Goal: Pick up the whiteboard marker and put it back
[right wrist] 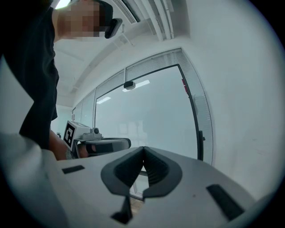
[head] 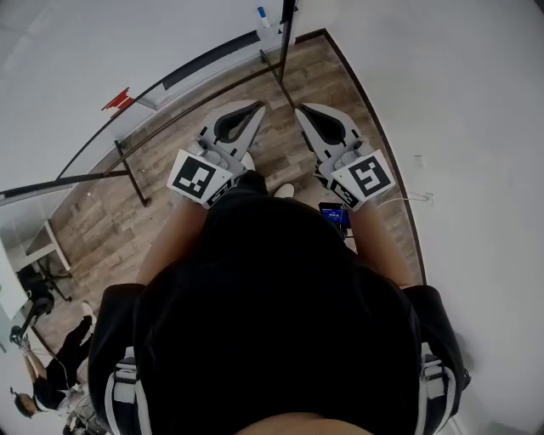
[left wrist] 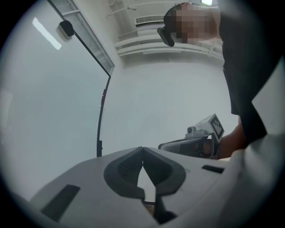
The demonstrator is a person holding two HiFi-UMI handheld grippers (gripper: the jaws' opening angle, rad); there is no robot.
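over the wood floor (head: 110, 221), in the head view, the person holds both grippers out ahead, side by side and near each other, with the marker cubes close to the body. the left gripper (head: 257, 106) (left wrist: 142, 149) has its jaws pressed together at the tips, with nothing between them; past them its own view shows only a pale wall and a thin dark post (left wrist: 99, 133). the right gripper (head: 299, 109) (right wrist: 143, 148) is closed the same way and empty, and its view looks at a glass wall (right wrist: 147, 111) in a dark frame. each gripper view catches the other gripper off to the side.

the marker (head: 262, 16), if the small white stick with a blue end is it, sits far ahead at the top of the head view. it is just left of a dark post (head: 286, 34) on the white surface and well apart from both grippers. a small red thing (head: 119, 100) lies further left along that surface.
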